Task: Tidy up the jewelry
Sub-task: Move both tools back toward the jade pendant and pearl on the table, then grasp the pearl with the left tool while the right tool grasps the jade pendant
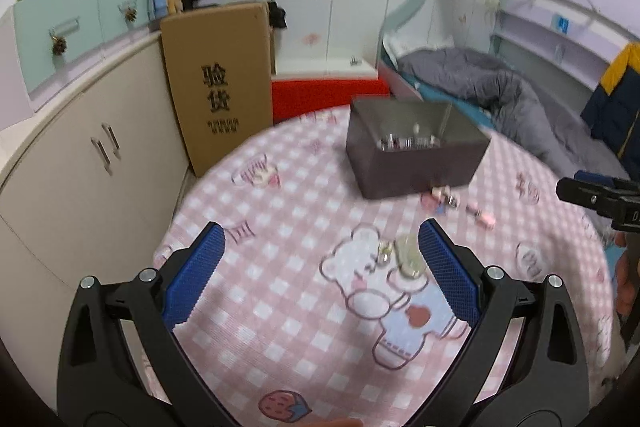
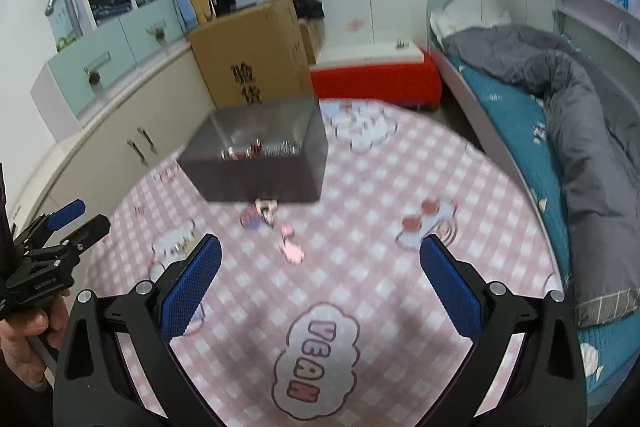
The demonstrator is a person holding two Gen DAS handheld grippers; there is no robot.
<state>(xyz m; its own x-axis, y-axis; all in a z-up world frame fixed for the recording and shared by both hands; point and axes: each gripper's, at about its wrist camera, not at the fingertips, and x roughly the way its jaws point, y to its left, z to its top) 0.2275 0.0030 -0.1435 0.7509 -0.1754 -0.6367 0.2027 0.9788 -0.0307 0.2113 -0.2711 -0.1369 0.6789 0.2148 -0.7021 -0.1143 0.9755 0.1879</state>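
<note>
A dark grey open box (image 1: 416,151) holding small shiny jewelry stands on the pink checked tablecloth (image 1: 280,307); it also shows in the right wrist view (image 2: 260,163). Pink hair clips and small trinkets (image 1: 444,199) lie in front of it, seen too in the right wrist view (image 2: 260,217), with a pink piece (image 2: 292,251) nearer. A pale clear clip (image 1: 408,259) lies just left of my left gripper's right finger. My left gripper (image 1: 320,247) is open and empty. My right gripper (image 2: 320,259) is open and empty, behind the pink piece.
A tall cardboard box (image 1: 218,83) leans against the cream cabinet (image 1: 80,167) at the table's left. A red stool (image 1: 328,95) stands behind the table. A bed with a grey quilt (image 2: 580,131) runs along the right.
</note>
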